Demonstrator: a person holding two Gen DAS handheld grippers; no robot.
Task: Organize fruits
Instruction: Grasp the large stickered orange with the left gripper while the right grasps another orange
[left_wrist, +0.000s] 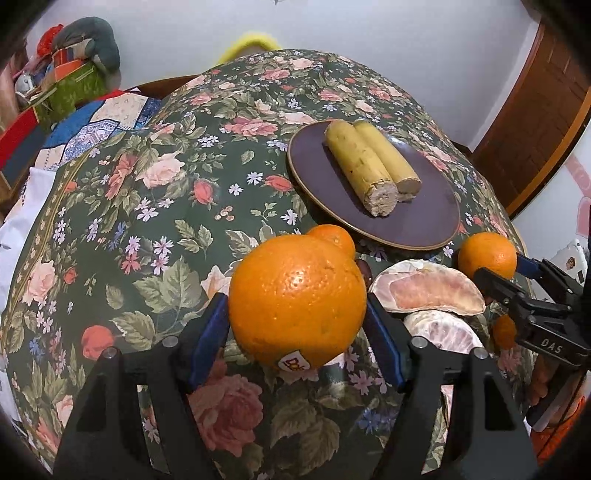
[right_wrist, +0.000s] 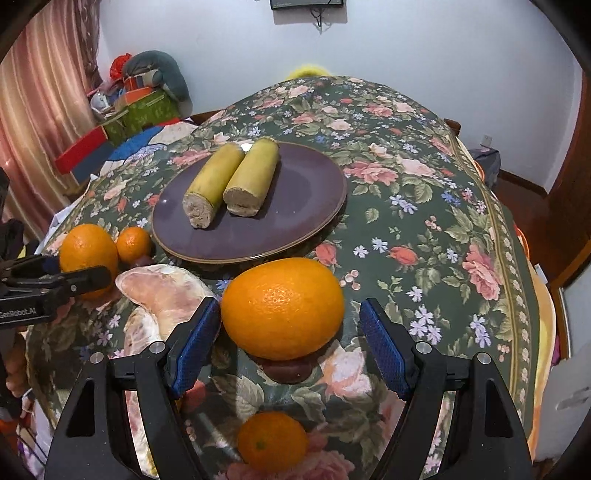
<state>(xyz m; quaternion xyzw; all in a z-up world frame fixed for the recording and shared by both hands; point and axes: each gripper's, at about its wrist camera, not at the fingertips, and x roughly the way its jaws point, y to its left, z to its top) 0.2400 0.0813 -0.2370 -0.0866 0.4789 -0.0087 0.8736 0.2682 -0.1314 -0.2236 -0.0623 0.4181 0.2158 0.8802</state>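
A large orange with a sticker (left_wrist: 295, 295) fills the space between my left gripper's (left_wrist: 295, 301) blue pads, which lie against both its sides. In the right wrist view a second, oval orange (right_wrist: 282, 308) lies on the floral tablecloth between my right gripper's (right_wrist: 290, 302) pads. The left pad is at its skin and a strip of cloth shows before the right pad. A purple plate (right_wrist: 295, 192) beyond holds two cut banana pieces (right_wrist: 232, 181). Peeled pomelo segments (right_wrist: 166, 291) lie between the two grippers.
A small orange (right_wrist: 133, 243) sits behind the left gripper's fruit, near the plate rim. Another small orange (right_wrist: 271, 443) lies close under the right gripper. The table (left_wrist: 110, 221) drops away at left, with a quilt and boxes (left_wrist: 70, 88) beyond. A wooden door (left_wrist: 535, 110) stands at right.
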